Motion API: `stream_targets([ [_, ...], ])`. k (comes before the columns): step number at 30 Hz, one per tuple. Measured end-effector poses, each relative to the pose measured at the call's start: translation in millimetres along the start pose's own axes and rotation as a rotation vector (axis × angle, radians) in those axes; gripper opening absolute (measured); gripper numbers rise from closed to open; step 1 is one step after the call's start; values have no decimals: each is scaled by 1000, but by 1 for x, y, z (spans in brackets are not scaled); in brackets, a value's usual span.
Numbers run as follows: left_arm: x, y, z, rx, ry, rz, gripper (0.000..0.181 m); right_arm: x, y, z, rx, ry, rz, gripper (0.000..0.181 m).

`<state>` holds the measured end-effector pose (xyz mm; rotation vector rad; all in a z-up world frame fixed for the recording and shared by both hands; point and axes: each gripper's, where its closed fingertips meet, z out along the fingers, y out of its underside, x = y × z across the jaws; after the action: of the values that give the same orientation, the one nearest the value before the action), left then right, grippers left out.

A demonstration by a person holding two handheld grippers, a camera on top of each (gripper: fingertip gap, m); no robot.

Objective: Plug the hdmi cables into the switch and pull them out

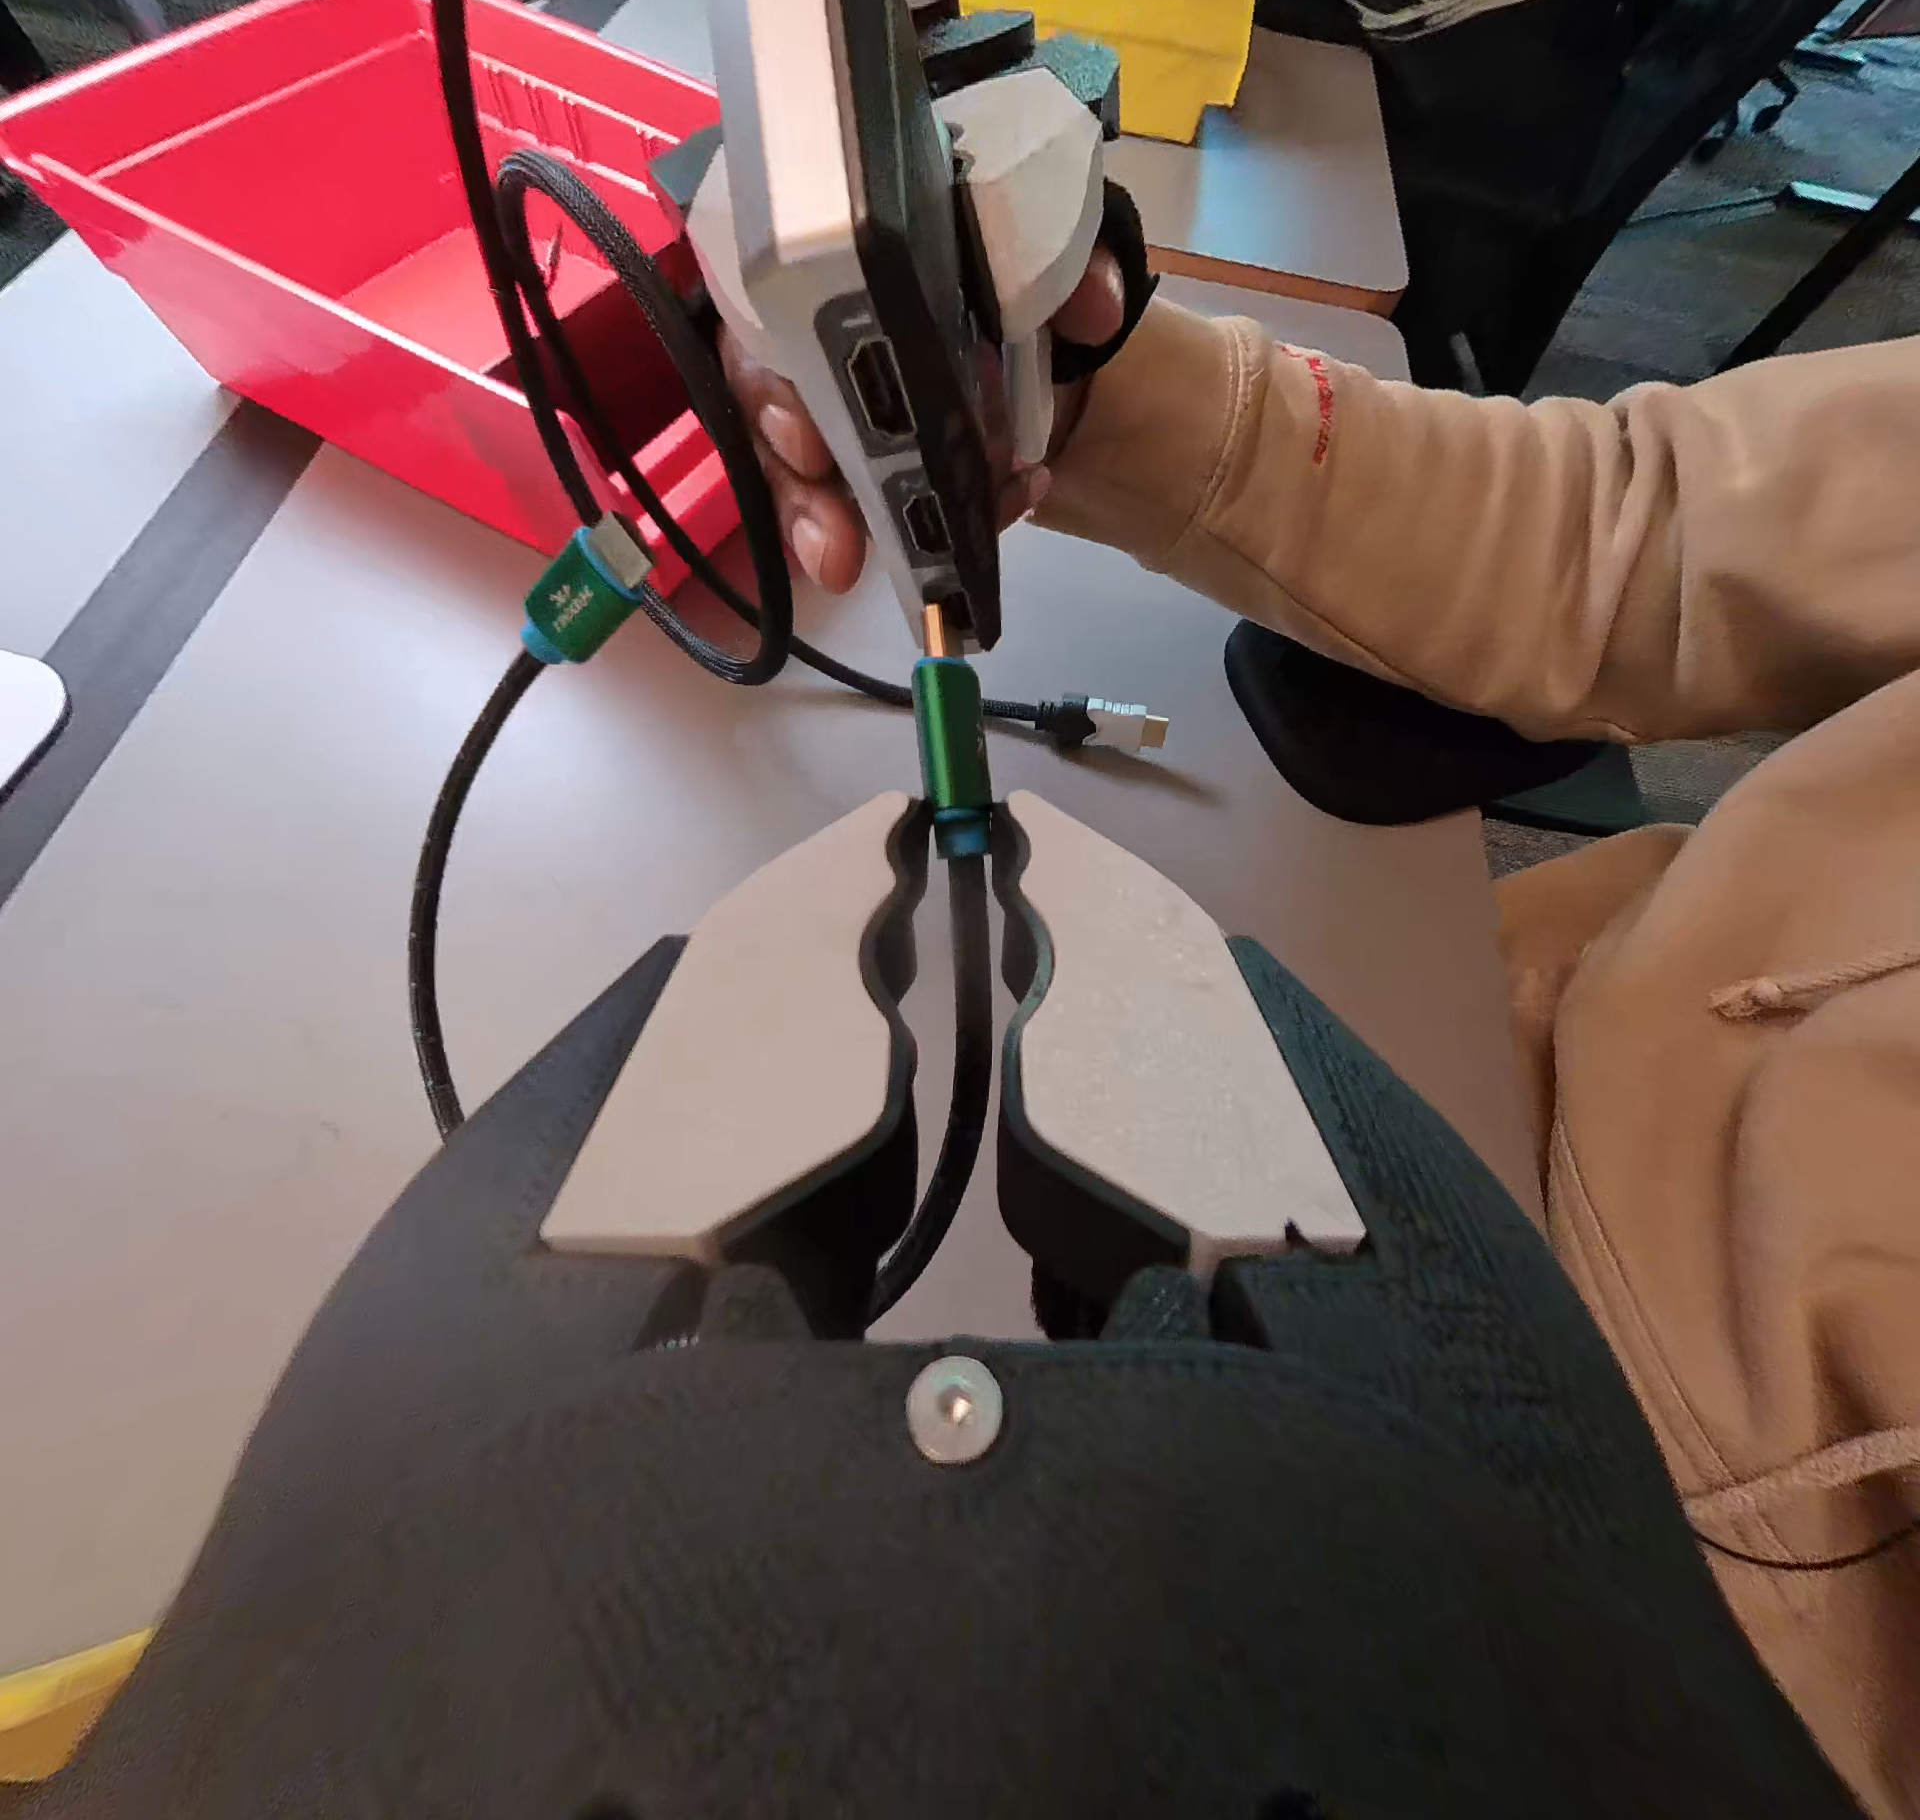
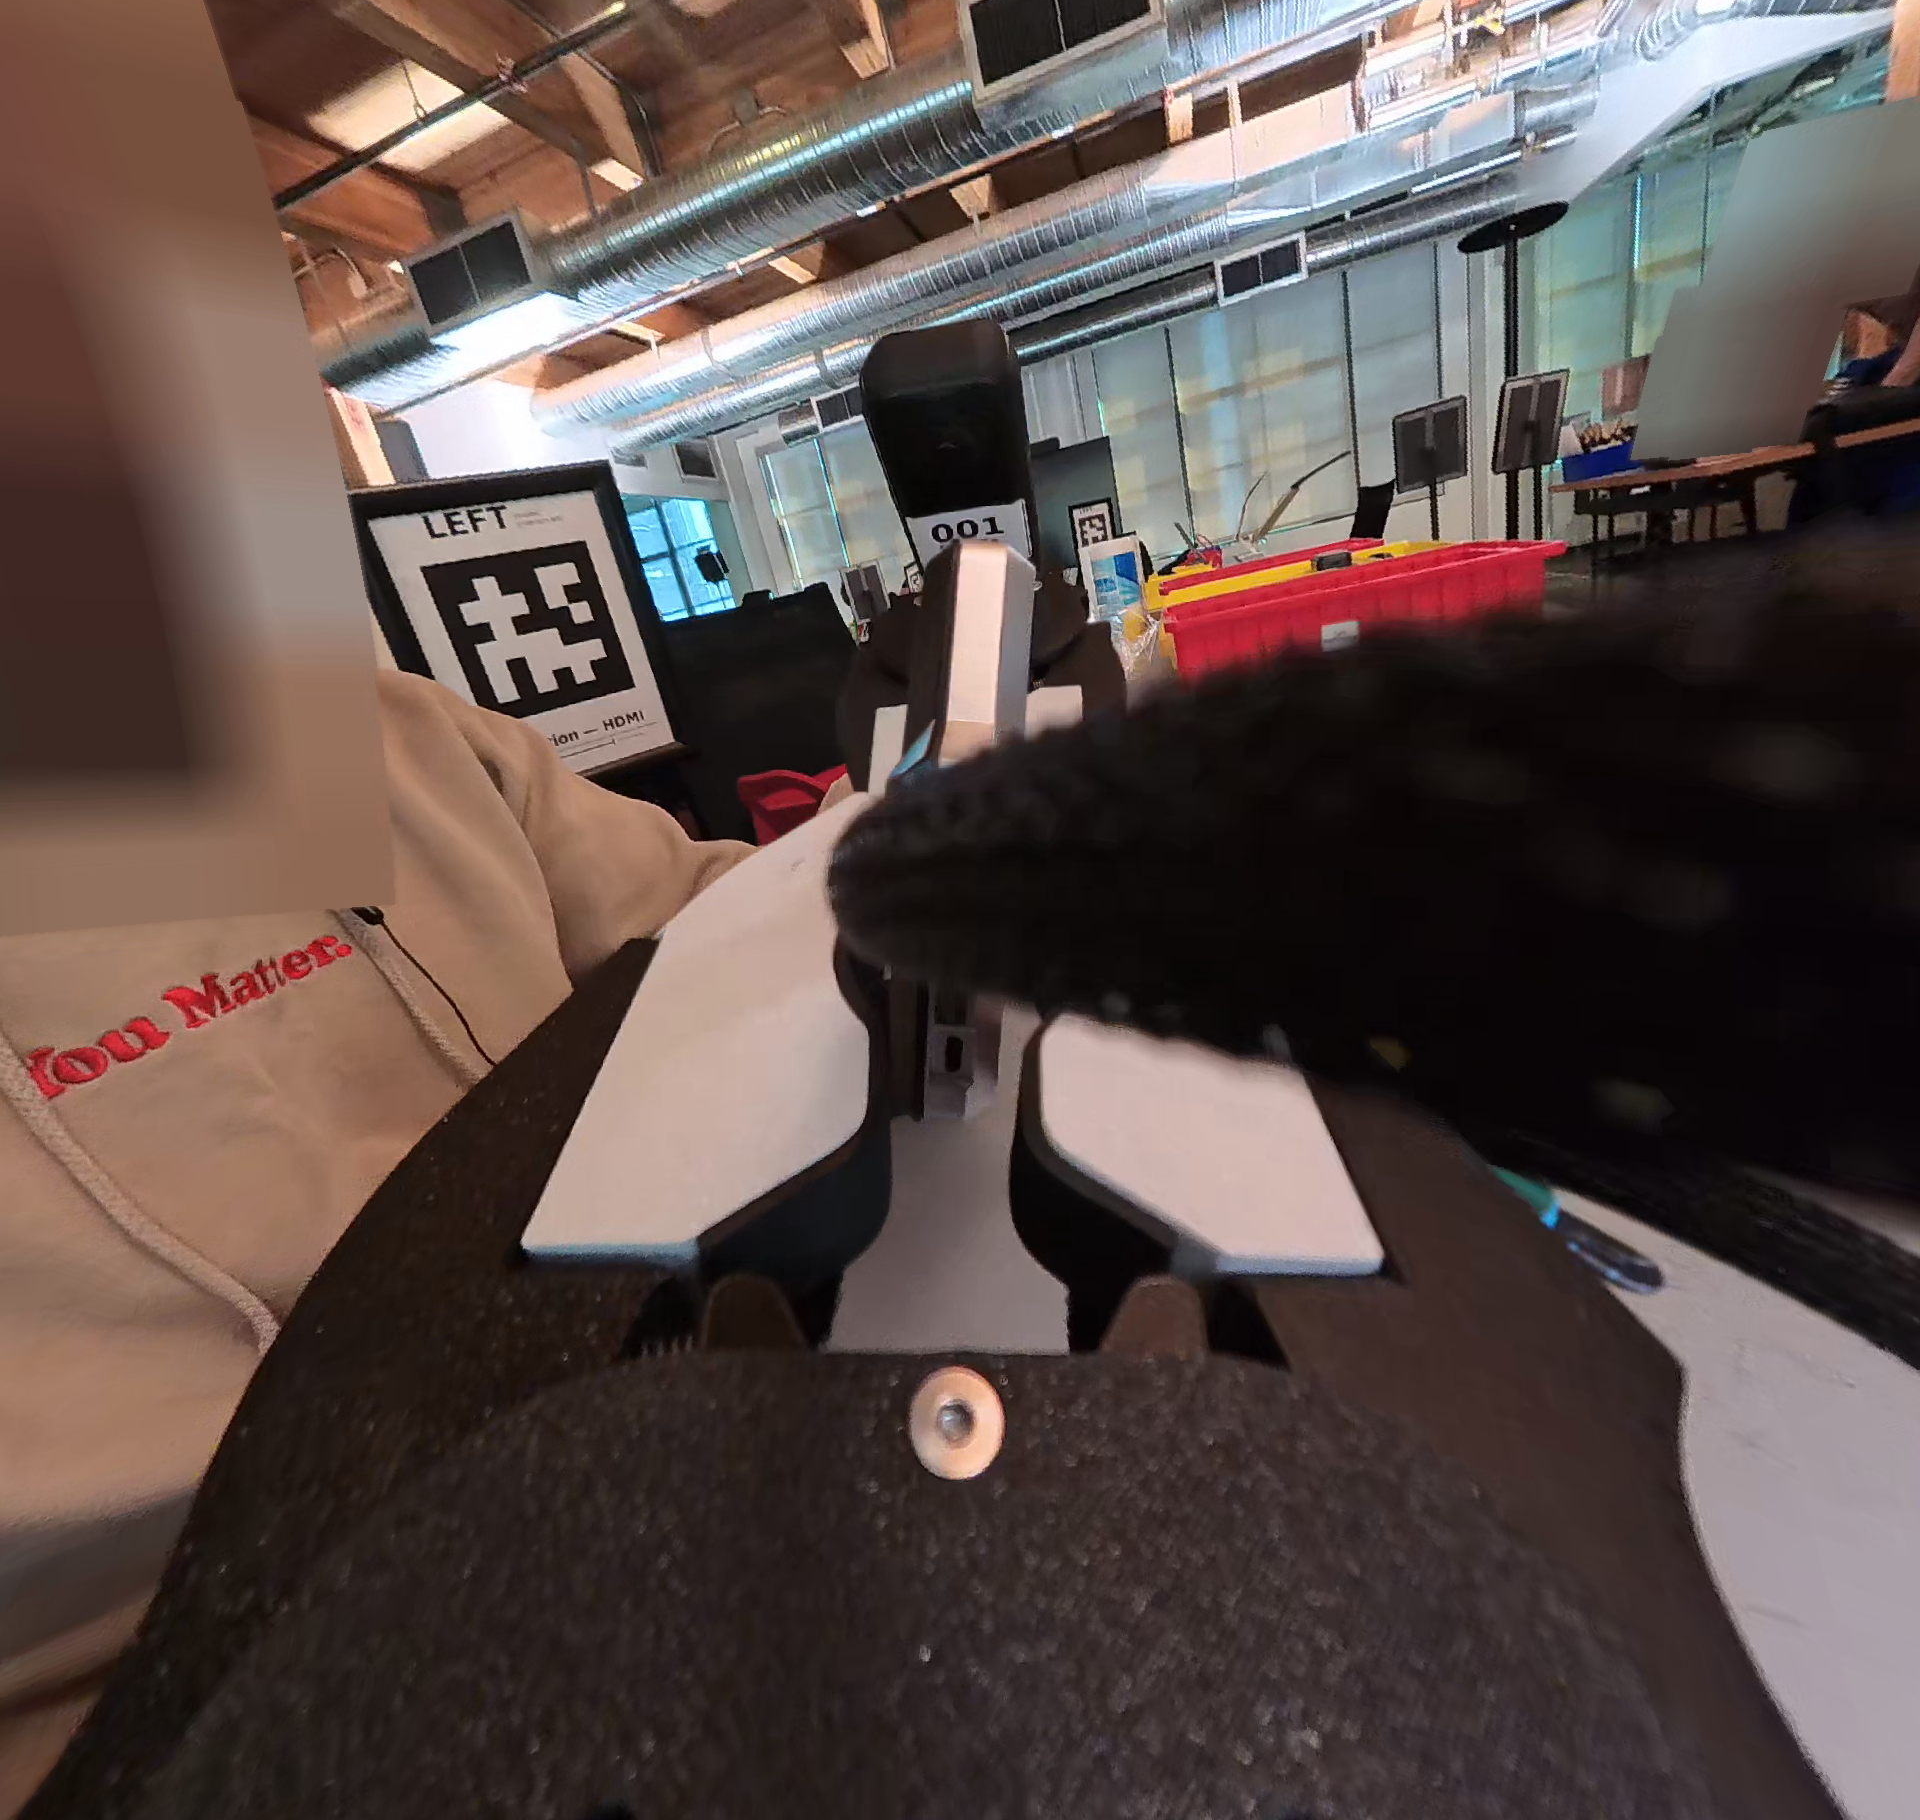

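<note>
Since the gold tip of the green HDMI plug point(image 1: 951, 731) sits just at the lowest port of the switch point(image 1: 831, 243), judged step is the insertion or the pull-out; cannot tell which from these frames. To do it well: keep the plug's axis in line with the port, move straight along it, no twisting, and brace the switch firmly against the force.

Left gripper point(image 1: 954, 825) is nearly closed, its fingers clamped on the blue collar at the plug's rear, with the black braided cable point(image 1: 961, 1022) running back between them. Right gripper point(image 2: 951, 1032) is narrowly open around the switch's edge, seemingly pinching it; contact is partly hidden by a black gloved finger point(image 2: 1143, 866), so grip is a judgement. A hand point(image 1: 821, 461) in a tan sleeve holds that gripper up above the plug.

Switch: grey slab with black face, tilted, two more open ports above the plug. Plug: green metal shell, blue collar, gold tip.

Left of the switch: the same kind of green plug point(image 1: 582, 596) dangles, behind it a red bin point(image 1: 260, 201). Right of the plug, below the switch, a silver connector point(image 1: 1107, 721) lies on the grey table point(image 1: 260, 835).
</note>
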<state>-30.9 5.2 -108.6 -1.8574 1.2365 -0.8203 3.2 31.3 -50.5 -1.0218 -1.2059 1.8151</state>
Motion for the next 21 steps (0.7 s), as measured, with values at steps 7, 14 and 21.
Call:
stream_targets([
  [7, -2, 7, 0, -25, 9, -14, 12, 7, 7, 5, -9, 25, 21, 23],
  [14, -5, 11, 0, -59, -49, 27, 12, 12, 8, 8, -4, 49, 53, 23],
  [21, -5, 11, -4, -50, -52, 74, 12, 14, 9, 17, -2, 55, 86, 22],
])
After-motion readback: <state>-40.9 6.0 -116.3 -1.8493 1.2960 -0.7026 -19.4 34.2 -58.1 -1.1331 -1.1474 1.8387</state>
